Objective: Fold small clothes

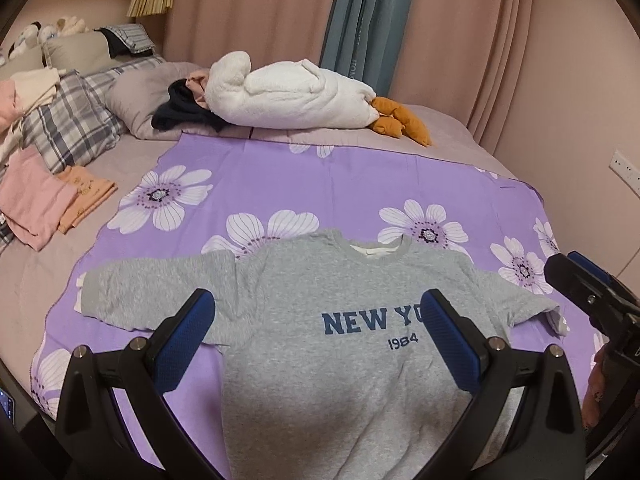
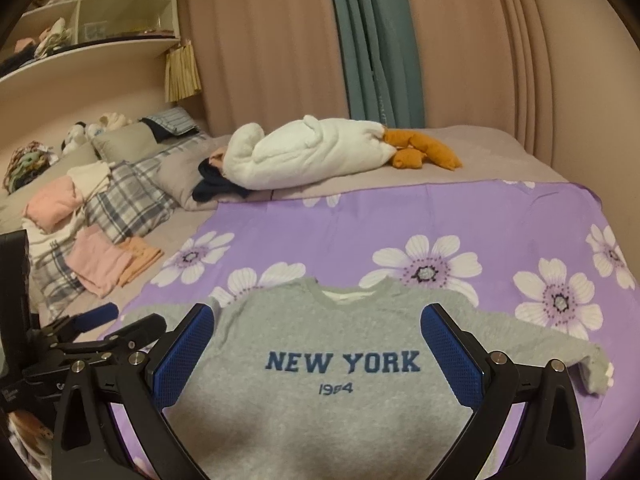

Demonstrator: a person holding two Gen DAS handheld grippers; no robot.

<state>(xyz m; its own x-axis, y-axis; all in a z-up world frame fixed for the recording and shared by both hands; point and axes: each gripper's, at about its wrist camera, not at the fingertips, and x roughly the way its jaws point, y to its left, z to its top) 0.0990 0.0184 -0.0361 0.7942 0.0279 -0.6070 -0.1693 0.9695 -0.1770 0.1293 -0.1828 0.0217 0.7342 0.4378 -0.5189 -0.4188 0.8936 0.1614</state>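
Note:
A grey sweatshirt [image 1: 320, 288] with blue "NEW YORK 1984" lettering lies flat, face up, sleeves spread, on a purple flowered sheet [image 1: 300, 176]. It also shows in the right wrist view [image 2: 340, 328]. My left gripper [image 1: 318, 308] is open and empty, hovering above the sweatshirt's chest. My right gripper [image 2: 318, 324] is open and empty, also above the chest. The right gripper shows at the right edge of the left wrist view [image 1: 580, 276]. The left gripper shows at the left edge of the right wrist view [image 2: 120, 320].
A white plush goose [image 1: 288, 96] with orange feet lies across the bed's far side, by pillows [image 1: 68, 120]. Folded pink and orange clothes [image 1: 48, 200] sit at the left. Curtains [image 1: 400, 32] hang behind. Shelves [image 2: 92, 12] are at upper left.

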